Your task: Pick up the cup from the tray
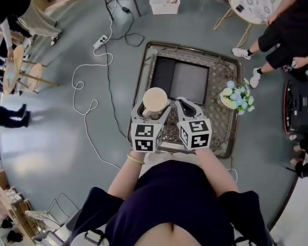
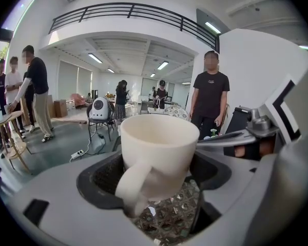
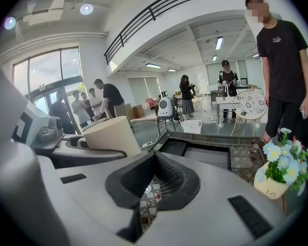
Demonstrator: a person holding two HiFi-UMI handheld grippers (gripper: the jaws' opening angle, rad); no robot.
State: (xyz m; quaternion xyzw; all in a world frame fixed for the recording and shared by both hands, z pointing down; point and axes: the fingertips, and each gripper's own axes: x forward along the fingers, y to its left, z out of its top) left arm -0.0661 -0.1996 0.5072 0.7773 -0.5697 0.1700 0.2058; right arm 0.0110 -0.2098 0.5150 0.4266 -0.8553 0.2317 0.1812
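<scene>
Left gripper (image 1: 154,114), held out level in front of the person's body, is clamped around an upright cream cup (image 1: 155,99). The cup hangs above the woven table (image 1: 222,118), nearer the person than the dark tray (image 1: 180,81). Right gripper (image 1: 188,105) sits just beside it, jaws closed on nothing.

Large open hall, lab-like: mezzanine railing (image 2: 128,7), strip lights (image 2: 95,58), grey floor (image 1: 51,137), bystanders (image 2: 209,99).

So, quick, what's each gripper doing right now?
Left gripper: closed on the cream ceramic cup.
Right gripper: closed, holding nothing.
</scene>
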